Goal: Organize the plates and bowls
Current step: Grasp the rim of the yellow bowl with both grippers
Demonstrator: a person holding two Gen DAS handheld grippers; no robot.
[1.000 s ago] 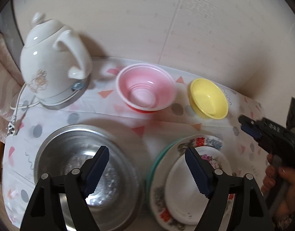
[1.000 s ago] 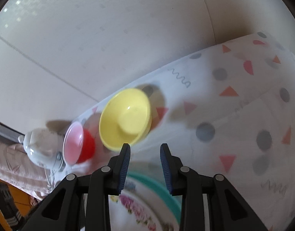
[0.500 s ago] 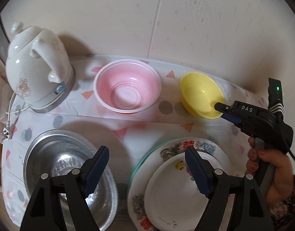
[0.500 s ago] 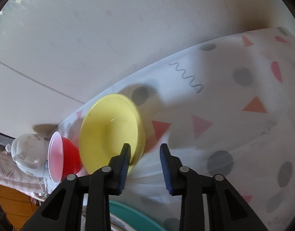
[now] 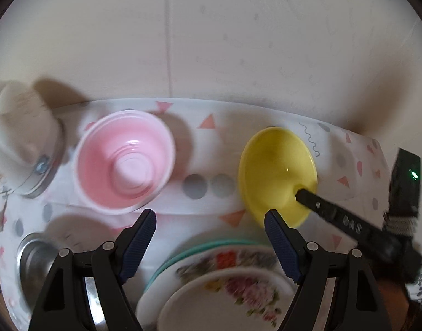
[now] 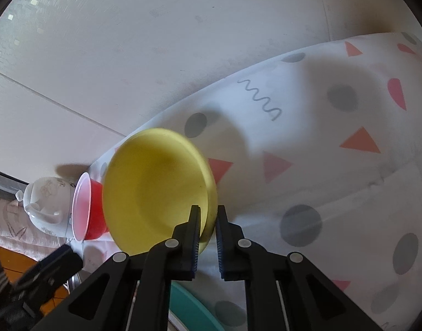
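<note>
Right gripper: clamped on the near rim of the yellow bowl, one finger inside the bowl, the other outside it, the rim pinched between the pads.
Left gripper: jaws spread wide with nothing between them, hovering above the cloth between the pink bowl and the plates.
Yellow bowl: sits on the patterned tablecloth toward the right of the left wrist view, close to the wall, tipped so its hollow faces the camera.
Pink bowl: well to the left of the yellow one, upright on the cloth, pale pink inside and red outside as the right wrist view shows it.
Plate stack: at the near edge under the left gripper, a smaller flowered plate on a larger flowered one, with a teal rim peeking out beneath.
Steel bowl: lower left, partly hidden behind the left gripper's finger.
White kettle: far left, blurred, beside the pink bowl.
Person's hand: only a sliver visible at the lower right, behind the right gripper's black body.
</note>
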